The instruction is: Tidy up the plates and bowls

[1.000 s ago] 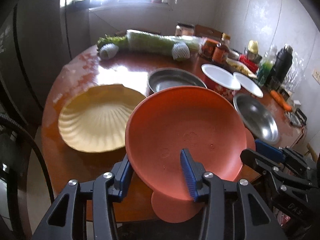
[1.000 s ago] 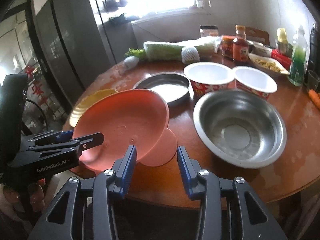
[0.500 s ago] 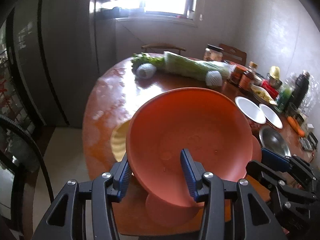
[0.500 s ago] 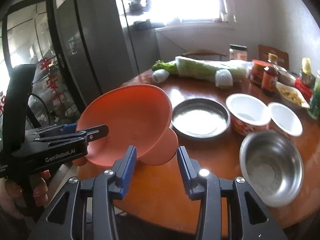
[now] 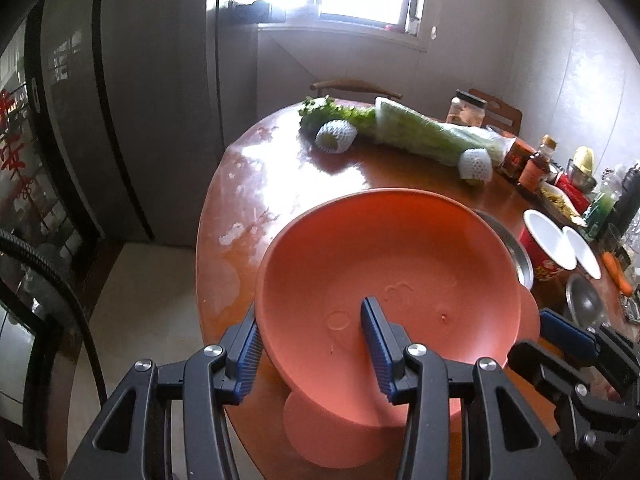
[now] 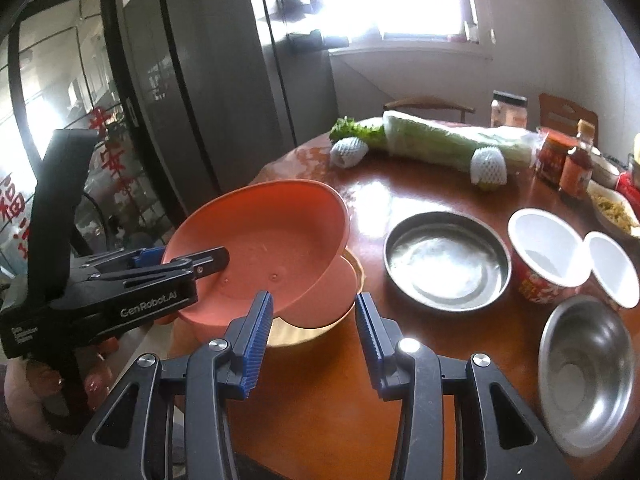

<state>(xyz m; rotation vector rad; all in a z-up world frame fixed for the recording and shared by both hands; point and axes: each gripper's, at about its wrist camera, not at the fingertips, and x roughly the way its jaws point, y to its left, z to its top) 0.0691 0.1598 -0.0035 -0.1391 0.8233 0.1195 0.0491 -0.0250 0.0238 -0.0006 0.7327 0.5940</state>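
Gripping the orange plate [image 5: 392, 280] by its rim, the left tool [image 5: 312, 354] holds it tilted above the surface [image 6: 440, 184]; the right tool [image 6: 314, 338] pinches its opposite rim.

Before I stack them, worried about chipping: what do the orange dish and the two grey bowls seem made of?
Orange dish: probably plastic or melamine, matte, uniformly coloured. Shallow grey bowl and deeper grey bowl: apparently stainless steel, with mirror-like glare.

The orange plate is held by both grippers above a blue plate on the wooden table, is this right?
Not quite: the plate under the orange plate is yellow, not blue, as the right wrist view shows. Both the left gripper and right gripper hold it above the wooden table.
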